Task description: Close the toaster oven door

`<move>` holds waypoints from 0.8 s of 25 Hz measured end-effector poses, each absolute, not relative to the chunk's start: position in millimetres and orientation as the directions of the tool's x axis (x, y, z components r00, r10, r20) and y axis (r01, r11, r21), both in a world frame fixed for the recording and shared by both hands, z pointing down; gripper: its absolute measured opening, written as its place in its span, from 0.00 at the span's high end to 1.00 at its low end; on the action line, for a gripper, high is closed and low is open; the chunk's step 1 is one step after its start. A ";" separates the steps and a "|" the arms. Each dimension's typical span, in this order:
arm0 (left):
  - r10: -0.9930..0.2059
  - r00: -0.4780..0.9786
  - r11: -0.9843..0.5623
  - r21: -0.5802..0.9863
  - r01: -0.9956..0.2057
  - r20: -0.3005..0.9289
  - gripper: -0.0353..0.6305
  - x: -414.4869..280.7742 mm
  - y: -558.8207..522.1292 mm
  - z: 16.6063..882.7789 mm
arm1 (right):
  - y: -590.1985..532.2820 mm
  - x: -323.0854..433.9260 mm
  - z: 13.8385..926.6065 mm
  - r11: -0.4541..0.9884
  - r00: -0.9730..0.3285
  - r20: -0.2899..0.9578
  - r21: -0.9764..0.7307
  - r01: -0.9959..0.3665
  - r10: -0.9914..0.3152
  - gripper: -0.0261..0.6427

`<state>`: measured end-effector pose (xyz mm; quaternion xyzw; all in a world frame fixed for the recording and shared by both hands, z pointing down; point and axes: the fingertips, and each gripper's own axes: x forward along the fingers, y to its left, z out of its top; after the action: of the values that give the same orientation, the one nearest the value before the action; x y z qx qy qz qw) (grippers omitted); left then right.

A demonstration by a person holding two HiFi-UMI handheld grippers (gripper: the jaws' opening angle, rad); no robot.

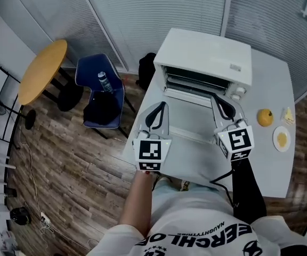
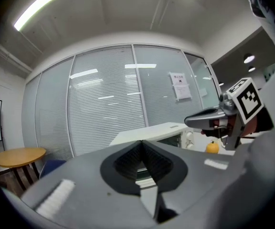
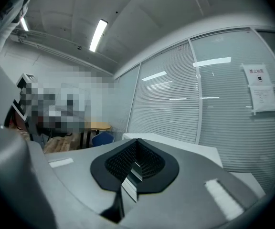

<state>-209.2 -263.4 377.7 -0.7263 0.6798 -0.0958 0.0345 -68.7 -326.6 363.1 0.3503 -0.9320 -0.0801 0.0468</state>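
A white toaster oven (image 1: 204, 55) stands at the back of the white table (image 1: 271, 164). Its glass door (image 1: 188, 116) hangs open and lies flat toward me. My left gripper (image 1: 161, 106) hovers over the door's left side, and my right gripper (image 1: 216, 98) over its right side. Both are shut with nothing between the jaws. In the left gripper view, the left gripper (image 2: 141, 144) tilts upward, with the oven (image 2: 147, 133) just beyond it and the right gripper (image 2: 209, 119) alongside. The right gripper (image 3: 137, 141) also points upward over the oven top (image 3: 185, 149).
An orange (image 1: 265, 117), a small plate (image 1: 282, 139) and a small wrapped item (image 1: 288, 115) lie on the table to the right of the oven. A blue chair (image 1: 101, 92) holding a bottle, a round wooden table (image 1: 41, 71) and a black bag (image 1: 147, 65) stand to the left.
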 end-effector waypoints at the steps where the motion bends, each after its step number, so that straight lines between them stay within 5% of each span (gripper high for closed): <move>1: -0.993 0.072 -0.089 -0.180 -0.980 0.096 0.86 -207.7 -267.5 379.5 | -329.0 -65.9 364.5 0.732 -0.740 0.034 0.182 -0.656 -0.672 0.96; 11: -0.954 0.231 -0.262 -0.161 -0.951 0.188 0.86 -214.1 -300.4 418.4 | -334.6 -73.4 393.5 0.668 -0.659 0.115 0.171 -0.724 -0.743 0.96; 20: -0.840 0.399 -0.455 -0.075 -0.887 0.368 0.86 -210.0 -297.6 503.9 | -305.4 -110.5 478.3 0.691 -0.635 0.309 0.113 -0.714 -0.708 0.96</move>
<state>-210.0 -297.6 503.9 -0.8338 0.5179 -0.1792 -0.0665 -110.5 -305.4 478.3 0.3932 -0.9042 0.0100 0.1663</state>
